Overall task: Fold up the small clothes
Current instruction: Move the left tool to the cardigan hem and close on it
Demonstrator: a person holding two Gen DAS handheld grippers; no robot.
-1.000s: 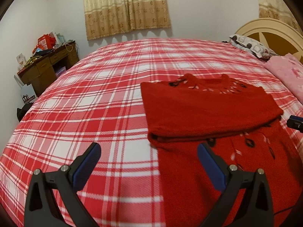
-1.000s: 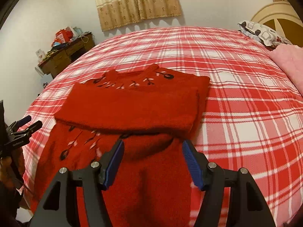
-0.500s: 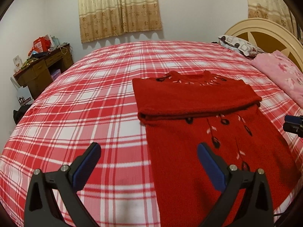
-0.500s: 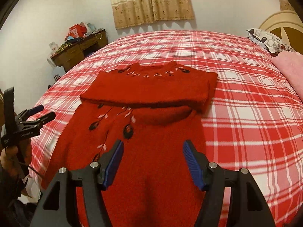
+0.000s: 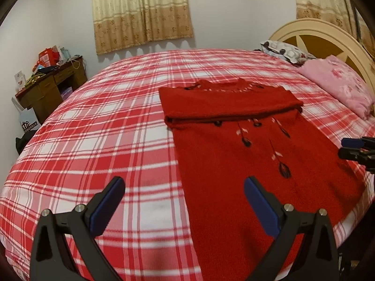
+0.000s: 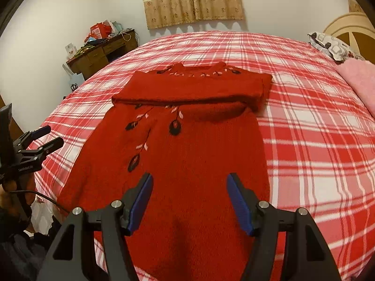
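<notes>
A red knitted sweater [image 5: 234,154] with dark leaf embroidery lies flat on the red plaid bed [image 5: 105,140], its sleeves folded across the chest as a band near the collar. It also shows in the right wrist view [image 6: 192,154]. My left gripper [image 5: 184,205] is open and empty, raised above the sweater's lower left edge. My right gripper [image 6: 189,199] is open and empty, raised above the sweater's lower middle. The left gripper also shows at the left of the right wrist view [image 6: 46,138], and the right gripper at the right edge of the left wrist view [image 5: 351,147].
A pink blanket [image 5: 339,89] and a patterned pillow [image 5: 283,49] lie by the cream headboard [image 5: 328,37] on the right. A cluttered wooden desk [image 5: 49,84] stands left of the bed. Curtains [image 5: 140,11] hang on the back wall.
Both grippers have drawn back toward the sweater's hem and risen, so more of the sweater's lower body shows. Both stay open. The sweater has not moved.
</notes>
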